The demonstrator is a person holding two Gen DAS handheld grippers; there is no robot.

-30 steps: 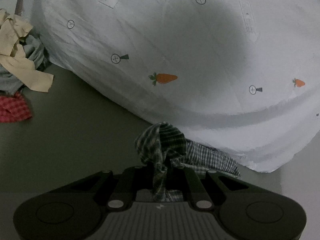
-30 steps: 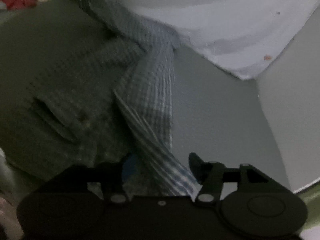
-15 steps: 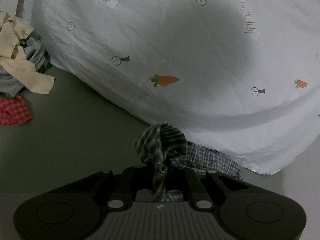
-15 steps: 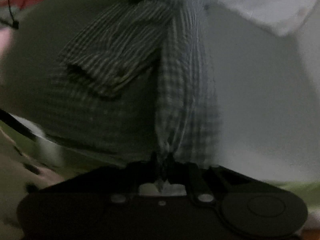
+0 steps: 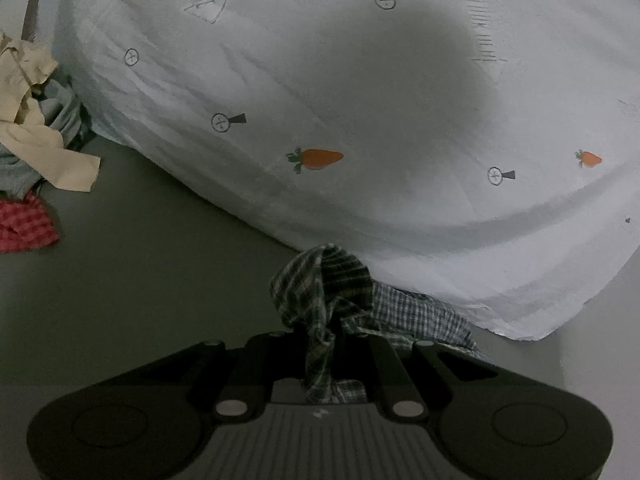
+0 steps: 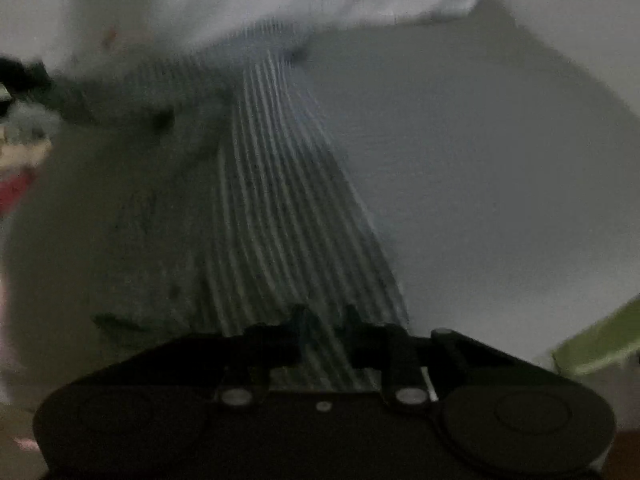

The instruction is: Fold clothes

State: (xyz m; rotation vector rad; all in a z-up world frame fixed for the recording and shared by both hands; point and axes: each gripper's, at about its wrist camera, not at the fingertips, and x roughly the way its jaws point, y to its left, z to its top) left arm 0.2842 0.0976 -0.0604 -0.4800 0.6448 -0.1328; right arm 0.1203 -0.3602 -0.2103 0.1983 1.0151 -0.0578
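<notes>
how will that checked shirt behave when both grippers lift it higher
Probably floppy: the checked shirt bunches in soft folds above the left gripper. Likely light, thin fabric. It stretches away from the right gripper, so the unheld parts should sag.

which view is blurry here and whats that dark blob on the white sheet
Right wrist view: heavy motion blur smears the checked shirt into streaks, and the frame is dim. Left wrist view: sharp; the blob is a soft shadow on the white carrot-print sheet; fisheye bends its edges, and the left claw is dark.
</notes>
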